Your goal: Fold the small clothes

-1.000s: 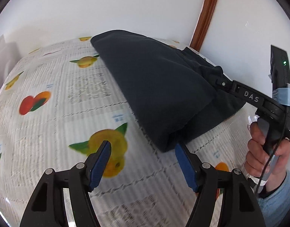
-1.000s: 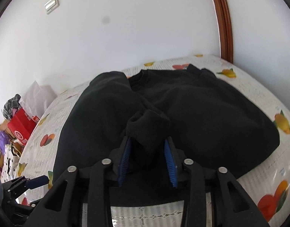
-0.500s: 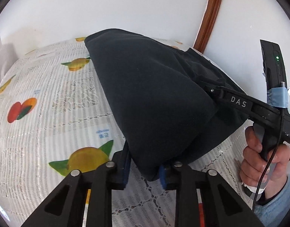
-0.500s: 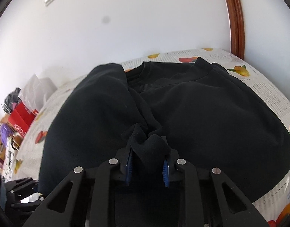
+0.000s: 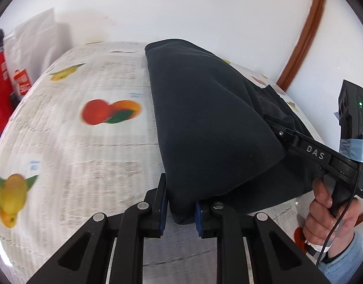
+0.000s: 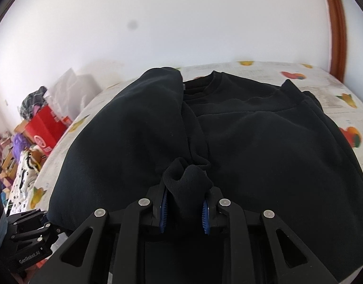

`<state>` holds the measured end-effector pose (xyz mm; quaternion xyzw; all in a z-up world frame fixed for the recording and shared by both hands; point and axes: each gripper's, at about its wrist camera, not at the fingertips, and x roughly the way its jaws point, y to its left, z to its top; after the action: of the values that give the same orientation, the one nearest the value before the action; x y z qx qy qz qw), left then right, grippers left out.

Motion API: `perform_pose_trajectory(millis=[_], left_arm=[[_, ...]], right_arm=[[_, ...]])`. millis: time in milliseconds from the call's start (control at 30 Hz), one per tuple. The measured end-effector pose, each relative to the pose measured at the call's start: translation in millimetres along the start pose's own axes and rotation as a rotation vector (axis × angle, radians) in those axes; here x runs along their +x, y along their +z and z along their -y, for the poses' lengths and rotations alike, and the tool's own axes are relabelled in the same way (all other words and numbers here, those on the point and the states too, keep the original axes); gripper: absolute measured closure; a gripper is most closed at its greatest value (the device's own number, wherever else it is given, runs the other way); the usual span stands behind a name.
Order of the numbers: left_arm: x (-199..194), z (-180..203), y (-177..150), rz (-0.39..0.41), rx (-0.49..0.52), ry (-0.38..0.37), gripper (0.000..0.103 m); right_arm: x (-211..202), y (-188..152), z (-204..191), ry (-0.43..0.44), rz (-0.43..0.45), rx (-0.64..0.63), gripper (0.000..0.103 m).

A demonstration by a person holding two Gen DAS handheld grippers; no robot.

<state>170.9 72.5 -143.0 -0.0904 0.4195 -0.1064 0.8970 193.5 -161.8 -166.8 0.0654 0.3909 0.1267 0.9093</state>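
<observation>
A black sweatshirt (image 6: 264,142) lies on the fruit-print tablecloth (image 5: 86,142), its left side folded over toward the middle. My left gripper (image 5: 180,209) is shut on the near corner of the folded part of the sweatshirt (image 5: 205,123). My right gripper (image 6: 184,209) is shut on a bunched black cuff (image 6: 186,182) over the garment's middle. The right gripper also shows in the left wrist view (image 5: 279,133), at the fold's right edge, held by a hand (image 5: 328,215). The left gripper shows at the lower left of the right wrist view (image 6: 47,228).
A white wall stands close behind the table. A brown wooden frame (image 5: 302,37) runs up at the right. Beyond the table's left edge are a red box (image 6: 45,127), a white bag (image 5: 32,47) and a pile of clothes and toys (image 6: 22,165).
My left gripper came in open, shut on the sweatshirt's near corner and has lifted and turned with it. My right gripper tightened on the cuff and moved slightly forward.
</observation>
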Motion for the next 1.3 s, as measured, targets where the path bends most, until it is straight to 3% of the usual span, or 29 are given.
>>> perform_pose_trajectory(millis=[133, 233, 267, 333, 367, 433, 500, 567, 633, 767, 933, 1033, 1133, 1200, 1267, 1300], left_arm=[[-11.1, -16.6, -5.1, -0.002, -0.014, 0.002, 0.080], [-11.9, -14.7, -4.9, -0.011, 0.007, -0.011, 0.073], [-9.2, -11.8, -3.0, -0.018, 0.009, -0.018, 0.070], [-4.7, -5.3, 0.9, -0.042, 0.012, -0.061, 0.043], [-2.8, 1.6, 3.3, -0.050, 0.022, -0.093, 0.041], [0.7, 17.4, 1.2, -0.057, 0.045, -0.064, 0.032], [10.1, 36.0, 0.5, -0.061, 0.102, 0.038, 0.031], [11.2, 43.8, -1.3, -0.051, 0.126, 0.098, 0.029], [12.0, 46.5, -1.4, -0.045, 0.124, 0.113, 0.029], [10.6, 44.6, -1.9, -0.046, 0.117, 0.123, 0.029], [10.1, 46.9, -2.4, -0.043, 0.121, 0.127, 0.027], [12.0, 51.7, -3.1, -0.039, 0.137, 0.134, 0.026], [12.4, 54.2, -2.2, -0.042, 0.140, 0.132, 0.026], [11.7, 54.1, -1.7, -0.042, 0.143, 0.113, 0.026], [8.2, 52.9, -1.1, -0.049, 0.139, 0.078, 0.026], [6.9, 52.0, -0.5, -0.053, 0.132, 0.058, 0.026]], right_arm=[[4.2, -1.0, -22.7, 0.053, -0.025, -0.014, 0.074], [5.7, 0.7, -23.1, 0.072, -0.035, 0.017, 0.056], [8.0, 2.3, -21.5, 0.078, -0.042, 0.039, 0.055], [14.9, 3.5, -22.1, 0.085, -0.051, 0.064, 0.053], [20.2, 5.7, -21.8, 0.085, -0.064, 0.074, 0.053], [24.1, 7.9, -23.0, 0.085, -0.057, 0.087, 0.051], [26.3, 9.0, -25.6, 0.074, -0.044, 0.089, 0.056], [26.1, 10.1, -26.5, 0.070, -0.031, 0.082, 0.075], [21.7, 12.4, -27.3, 0.073, -0.016, 0.054, 0.086], [-28.5, 18.5, -14.1, 0.071, 0.148, 0.007, 0.091], [-80.5, 5.5, 32.4, 0.012, 0.250, 0.108, 0.091], [-81.4, -13.8, 67.1, -0.042, 0.180, 0.181, 0.091], [-69.6, -23.5, 84.2, -0.032, 0.082, 0.223, 0.088], [-71.9, -25.0, 82.7, -0.032, 0.077, 0.200, 0.080], [-73.8, -19.2, 78.1, -0.040, 0.085, 0.167, 0.060], [-74.4, -15.5, 76.8, -0.033, 0.090, 0.149, 0.059]])
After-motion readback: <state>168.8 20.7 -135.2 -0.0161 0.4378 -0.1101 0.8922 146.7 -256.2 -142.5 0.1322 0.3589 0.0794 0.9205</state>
